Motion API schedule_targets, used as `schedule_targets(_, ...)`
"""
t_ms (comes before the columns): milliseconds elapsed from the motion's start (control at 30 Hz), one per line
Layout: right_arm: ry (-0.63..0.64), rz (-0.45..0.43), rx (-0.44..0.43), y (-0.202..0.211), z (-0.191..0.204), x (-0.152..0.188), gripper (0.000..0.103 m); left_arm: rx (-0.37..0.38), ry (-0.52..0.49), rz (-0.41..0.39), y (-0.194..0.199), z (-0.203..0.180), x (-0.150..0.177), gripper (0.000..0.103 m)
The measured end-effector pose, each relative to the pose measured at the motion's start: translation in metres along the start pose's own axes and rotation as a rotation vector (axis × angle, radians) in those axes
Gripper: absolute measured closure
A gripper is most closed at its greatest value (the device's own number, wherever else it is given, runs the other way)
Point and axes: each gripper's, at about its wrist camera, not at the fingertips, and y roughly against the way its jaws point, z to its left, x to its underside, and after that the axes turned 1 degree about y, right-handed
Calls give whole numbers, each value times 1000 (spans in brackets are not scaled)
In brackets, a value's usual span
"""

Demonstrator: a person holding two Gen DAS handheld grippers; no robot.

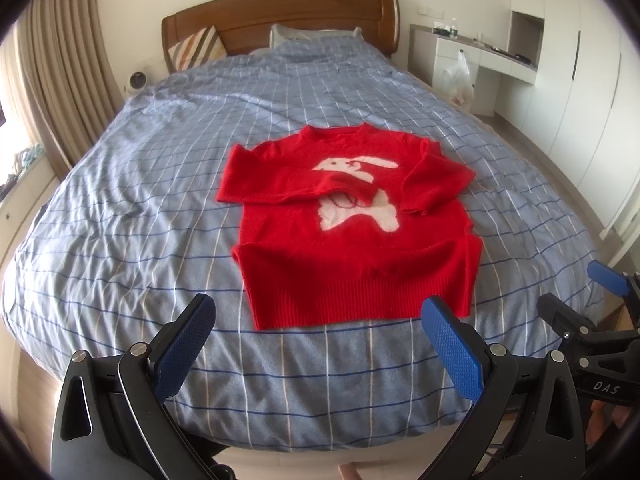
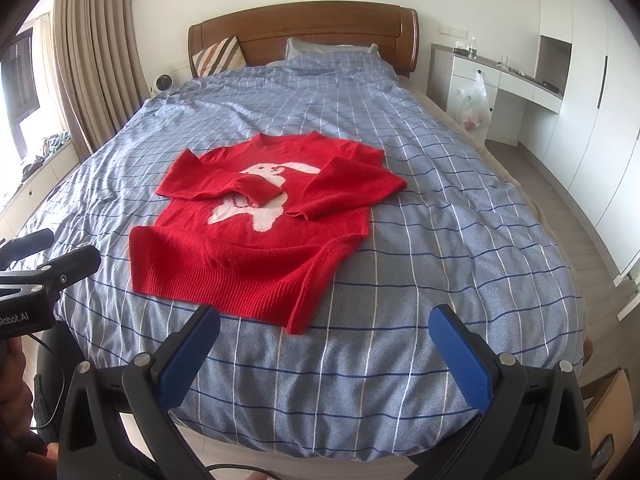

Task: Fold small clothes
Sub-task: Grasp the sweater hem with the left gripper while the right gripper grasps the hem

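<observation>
Here, red sweater (image 1: 352, 236) flat on bed (image 1: 160, 184), sleeves folded inward; left tool (image 1: 320, 344) and right tool (image 2: 324, 348) both spread apart, empty.

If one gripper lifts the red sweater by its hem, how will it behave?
The red knit sweater will probably sag, being soft. Its folded sleeves may slip open. The ribbed hem likely grips well, not slippery.

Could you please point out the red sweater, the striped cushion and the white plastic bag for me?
red sweater (image 1: 352, 276), left wrist view, on its lower body above the ribbed hem.
striped cushion (image 2: 218, 58), right wrist view, on its middle.
white plastic bag (image 2: 474, 106), right wrist view, on its bulging body.
</observation>
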Motion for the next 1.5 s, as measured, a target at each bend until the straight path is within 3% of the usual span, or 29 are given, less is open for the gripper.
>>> schedule_targets(67,6,-9,10,1,-8,0,0,-8,12,11,-6,9,-2,0)
schedule_targets(167,-16,-30,100,1,-34,-2,0,-7,99,42,-19,39,-2,0)
schedule_targets(333,-96,13,154,-10,-70,3,0,27,222,142,-55,82,15,0)
schedule_targets(433,-125,52,92,-22,-70,13,0,21,215,193,-79,86,27,0)
schedule_targets(500,-140,78,-12,-35,-62,20,0,43,193,210,-92,84,33,0)
schedule_targets(633,-122,113,-179,-66,-40,32,0,114,161,192,-114,79,29,0)
schedule_targets(767,-61,121,-257,-97,-19,34,0,100,139,199,-143,76,22,2)
schedule_targets(833,-89,134,-273,-112,-16,32,1,112,137,203,-152,76,21,8)
schedule_targets(867,-117,139,-289,-119,-17,31,3,118,136,208,-154,76,22,21)
schedule_targets(900,-145,150,-301,-126,-18,31,13,125,136,215,-156,77,22,36)
schedule_targets(933,-163,166,-311,-133,-18,31,32,132,139,216,-157,78,23,43)
schedule_targets(967,-168,185,-318,-138,-17,32,43,140,144,210,-156,79,23,62)
schedule_targets(1000,-164,203,-316,-142,-16,31,66,158,152,209,-156,81,24,92)
schedule_targets(1033,-162,210,-314,-142,-17,31,93,188,167,220,-155,84,24,99)
schedule_targets(1200,-245,203,-385,-111,-46,38,96,345,202,232,-126,96,29,101)
schedule_targets(1267,-310,224,-441,-97,-61,45,97,374,193,243,-113,98,34,101)
schedule_targets(1367,-381,265,-498,-98,-73,57,98,352,188,272,-111,98,45,101)
schedule_targets(1500,-421,330,-443,-125,-79,77,98,291,219,317,-129,99,60,101)
